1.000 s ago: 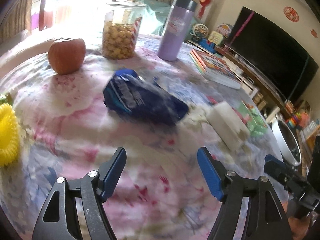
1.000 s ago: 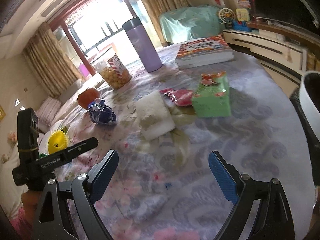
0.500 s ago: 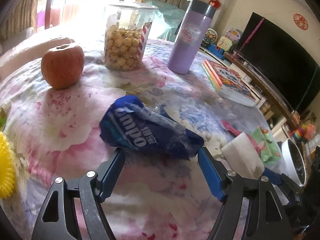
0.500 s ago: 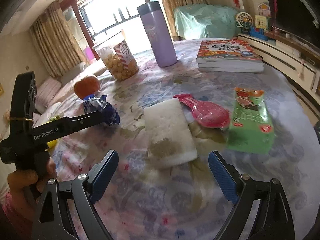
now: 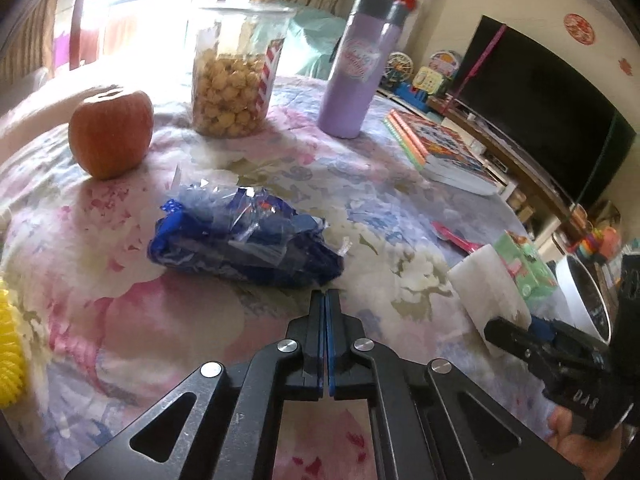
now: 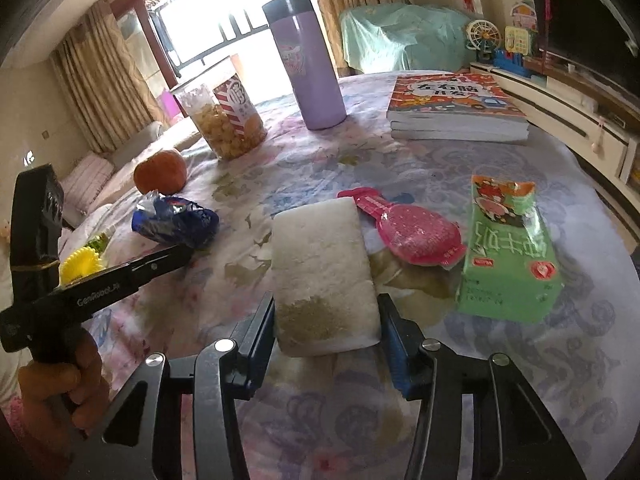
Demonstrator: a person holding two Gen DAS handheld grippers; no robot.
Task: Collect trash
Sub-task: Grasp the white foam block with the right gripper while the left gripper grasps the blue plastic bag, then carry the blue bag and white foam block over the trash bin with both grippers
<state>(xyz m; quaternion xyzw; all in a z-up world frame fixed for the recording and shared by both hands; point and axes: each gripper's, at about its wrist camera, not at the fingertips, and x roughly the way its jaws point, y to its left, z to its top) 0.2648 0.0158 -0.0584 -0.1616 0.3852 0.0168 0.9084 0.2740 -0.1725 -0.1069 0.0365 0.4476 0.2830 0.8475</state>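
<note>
A crumpled blue snack wrapper (image 5: 244,240) lies on the flowered tablecloth. My left gripper (image 5: 325,298) is shut, its tips touching the wrapper's near edge; whether it pinches the film I cannot tell. The wrapper also shows in the right wrist view (image 6: 176,220). A stained white tissue pack (image 6: 324,272) lies flat, and my right gripper (image 6: 326,320) has its blue pads against both of its sides. A pink wrapper (image 6: 412,236) and a green carton (image 6: 508,252) lie to its right.
An apple (image 5: 110,132), a popcorn jar (image 5: 236,76), a purple flask (image 5: 358,68) and stacked books (image 5: 444,152) stand at the back. A yellow spiky ball (image 5: 10,352) sits at the left edge. A white bin (image 5: 584,300) stands beyond the table's right edge.
My left gripper moved up to the blue wrapper and closed from wide open. My right gripper moved forward and narrowed around the white tissue pack.
</note>
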